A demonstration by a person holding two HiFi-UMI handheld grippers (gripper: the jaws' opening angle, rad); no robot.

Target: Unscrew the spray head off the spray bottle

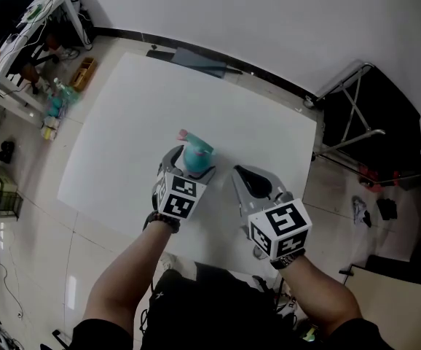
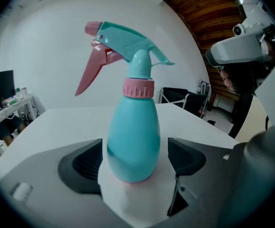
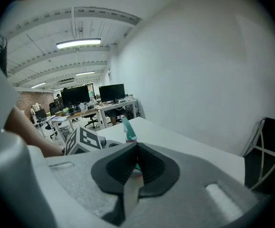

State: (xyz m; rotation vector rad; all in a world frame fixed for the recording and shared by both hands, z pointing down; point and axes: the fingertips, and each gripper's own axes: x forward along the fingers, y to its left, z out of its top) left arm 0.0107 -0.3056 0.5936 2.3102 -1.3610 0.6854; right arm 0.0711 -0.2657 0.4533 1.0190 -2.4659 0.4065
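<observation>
Spray bottle (image 2: 132, 137) stands upright on the white desk (image 1: 138, 108), near the middle of its near edge, spray head (image 2: 123, 42) screwed on. Left gripper (image 2: 135, 158) has its jaws wide apart either side of the bottle body, pads clear of it. Right gripper (image 3: 136, 167), just beside, is closed and empty.

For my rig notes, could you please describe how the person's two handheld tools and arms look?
The left tool and right tool have light grey bodies with dark ribbed pads. Each carries a white cube printed with black square markers. The person wears a black short-sleeved top and dark wristbands.
</observation>
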